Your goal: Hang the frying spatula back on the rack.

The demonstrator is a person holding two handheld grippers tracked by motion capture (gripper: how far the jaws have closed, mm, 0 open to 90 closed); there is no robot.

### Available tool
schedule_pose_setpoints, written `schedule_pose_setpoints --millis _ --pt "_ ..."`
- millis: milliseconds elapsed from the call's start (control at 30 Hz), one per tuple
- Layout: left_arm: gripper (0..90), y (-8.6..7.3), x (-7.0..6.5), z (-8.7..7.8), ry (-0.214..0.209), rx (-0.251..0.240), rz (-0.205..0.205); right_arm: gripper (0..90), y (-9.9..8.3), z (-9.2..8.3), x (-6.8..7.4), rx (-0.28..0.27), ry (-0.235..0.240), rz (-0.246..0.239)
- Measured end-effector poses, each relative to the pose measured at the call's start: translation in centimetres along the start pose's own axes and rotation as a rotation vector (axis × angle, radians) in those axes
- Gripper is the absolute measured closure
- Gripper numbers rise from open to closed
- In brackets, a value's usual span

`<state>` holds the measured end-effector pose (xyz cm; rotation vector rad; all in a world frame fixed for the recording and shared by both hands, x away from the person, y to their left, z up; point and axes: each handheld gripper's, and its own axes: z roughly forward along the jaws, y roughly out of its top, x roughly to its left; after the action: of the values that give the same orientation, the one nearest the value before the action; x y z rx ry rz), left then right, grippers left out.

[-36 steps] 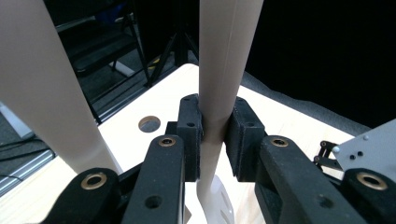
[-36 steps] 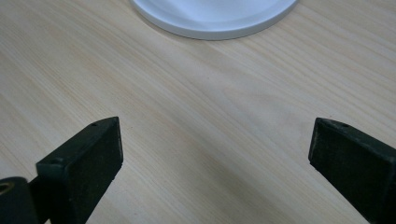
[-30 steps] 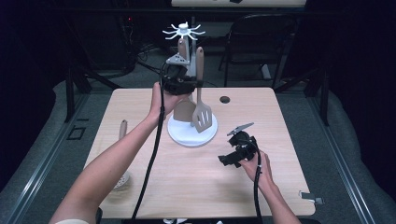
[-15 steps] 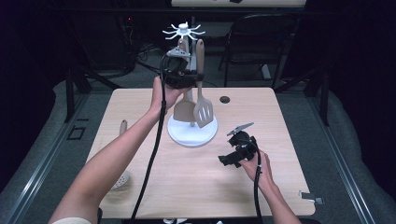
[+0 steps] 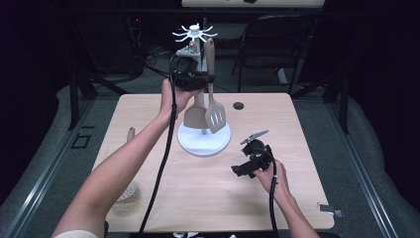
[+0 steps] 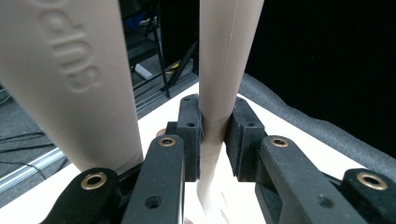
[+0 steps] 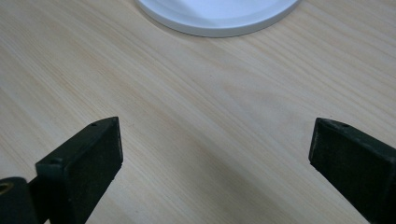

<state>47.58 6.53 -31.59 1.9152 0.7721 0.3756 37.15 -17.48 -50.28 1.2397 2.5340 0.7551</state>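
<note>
A white rack (image 5: pixel 204 144) with a round base and a hook crown stands mid-table. A beige slotted spatula (image 5: pixel 215 116) and a solid beige spatula (image 5: pixel 194 118) hang side by side along its post. High up by the hooks, my left gripper (image 5: pixel 208 78) is shut on the slotted spatula's handle. In the left gripper view the pads (image 6: pixel 191 135) clamp that handle (image 6: pixel 224 70), and the solid spatula's handle (image 6: pixel 70 79) stands close at the left. My right gripper (image 5: pixel 242 168) rests low over the table to the right of the base, open and empty. Its jaws (image 7: pixel 215 158) stand wide over bare wood, with the base (image 7: pixel 219 14) ahead.
A beige utensil handle (image 5: pixel 131 134) lies near the table's left edge. A round perforated utensil head (image 5: pixel 128 191) sits partly under my left forearm. A black grommet hole (image 5: pixel 238 105) is behind the rack. A chair (image 5: pixel 277 44) stands beyond the far edge.
My left gripper has shifted only slightly near the rack's top, with the spatula handle still clamped. The right gripper has stayed where it was.
</note>
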Motion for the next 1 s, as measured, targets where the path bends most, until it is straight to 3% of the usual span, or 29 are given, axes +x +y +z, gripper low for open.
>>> schedule_pose_setpoints --millis 33,200,233,600,900,1000 --pt "77.0 0.0 0.1 0.0 -0.001 -0.005 -0.009 2.4 0.1 -0.2 -0.1 0.019 -0.011 -0.016" --pt "77.0 0.0 0.1 0.0 0.004 -0.005 -0.015 2.4 0.1 -0.1 -0.1 0.019 -0.011 -0.016" --pt "77.0 0.0 0.2 0.0 0.005 -0.006 -0.017 2.4 0.0 0.0 0.0 0.006 0.010 -0.005" --pt "76.9 -0.3 0.5 0.0 0.021 0.000 -0.041 2.4 0.0 0.1 0.0 0.008 0.004 -0.008" --pt "76.5 -0.8 0.1 0.0 0.064 -0.016 -0.009 2.4 0.0 0.2 0.2 -0.007 0.019 0.008" --pt "75.9 -1.1 -0.1 -0.2 0.083 -0.027 0.018 2.5 0.0 0.3 0.2 -0.007 0.023 0.005"
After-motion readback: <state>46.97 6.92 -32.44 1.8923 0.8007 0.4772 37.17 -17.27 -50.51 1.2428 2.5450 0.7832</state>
